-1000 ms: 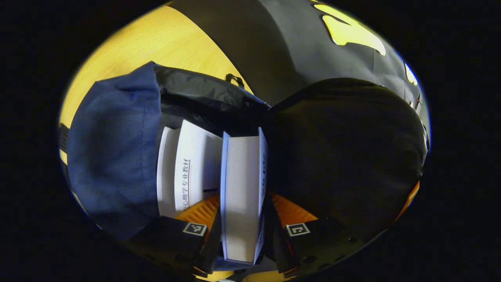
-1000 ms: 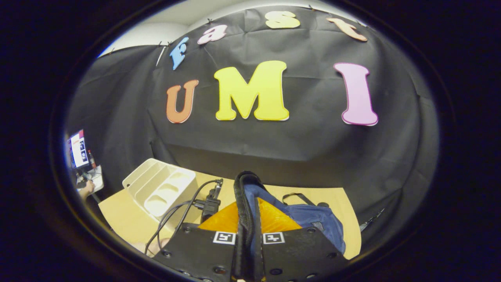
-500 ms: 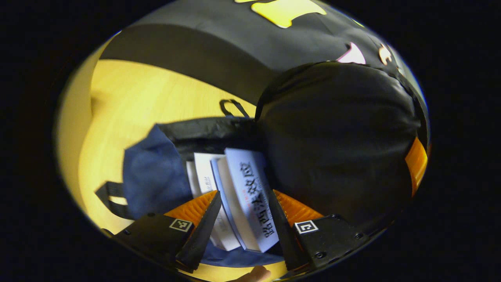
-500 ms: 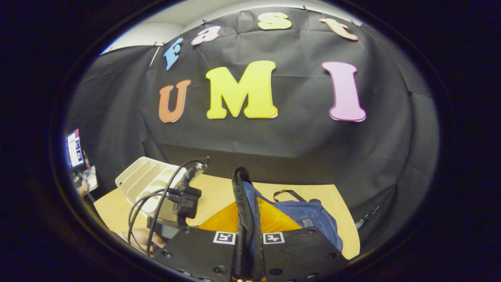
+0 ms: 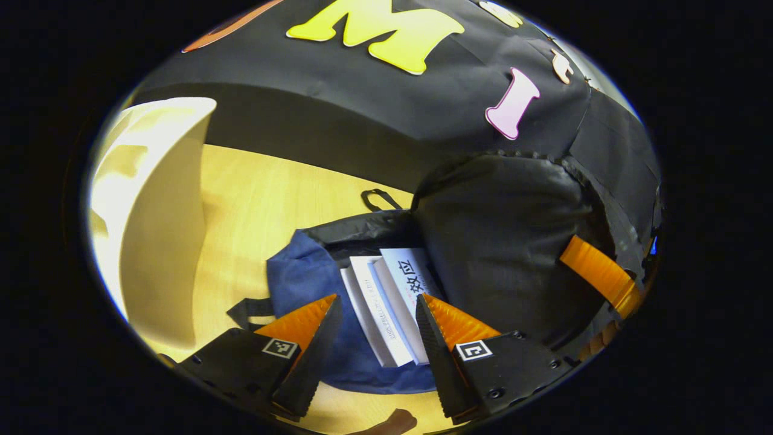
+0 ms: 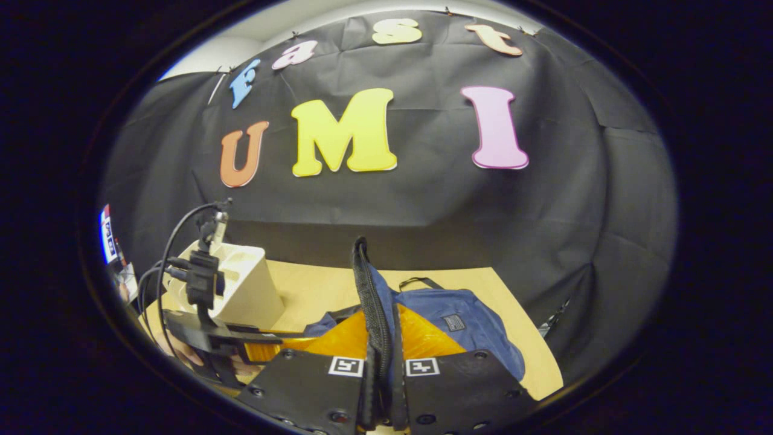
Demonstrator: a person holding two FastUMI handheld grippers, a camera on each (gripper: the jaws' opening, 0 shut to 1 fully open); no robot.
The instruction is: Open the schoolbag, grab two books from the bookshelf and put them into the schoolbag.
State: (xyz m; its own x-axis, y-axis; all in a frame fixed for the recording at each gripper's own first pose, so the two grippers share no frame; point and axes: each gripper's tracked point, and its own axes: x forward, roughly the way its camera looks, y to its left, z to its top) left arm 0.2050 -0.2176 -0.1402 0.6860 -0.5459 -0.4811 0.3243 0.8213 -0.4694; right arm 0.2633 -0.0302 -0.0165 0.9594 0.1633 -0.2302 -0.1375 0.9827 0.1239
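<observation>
Holding the schoolbag point(image 6: 459, 320) flap point(image 6: 371, 302) pinched, right gripper point(image 6: 382, 386) could slip & drop it on both books point(image 5: 389, 296); left gripper point(image 5: 375, 338) spread, empty.

The front book point(image 5: 406, 272) in the schoolbag point(image 5: 302, 284) carries large dark Chinese characters on its pale cover; only 效应 can be made out. The book beside it point(image 5: 377, 305) has a line of small print along its edge, too small to read. A small patch on the schoolbag's outside cannot be read
</observation>
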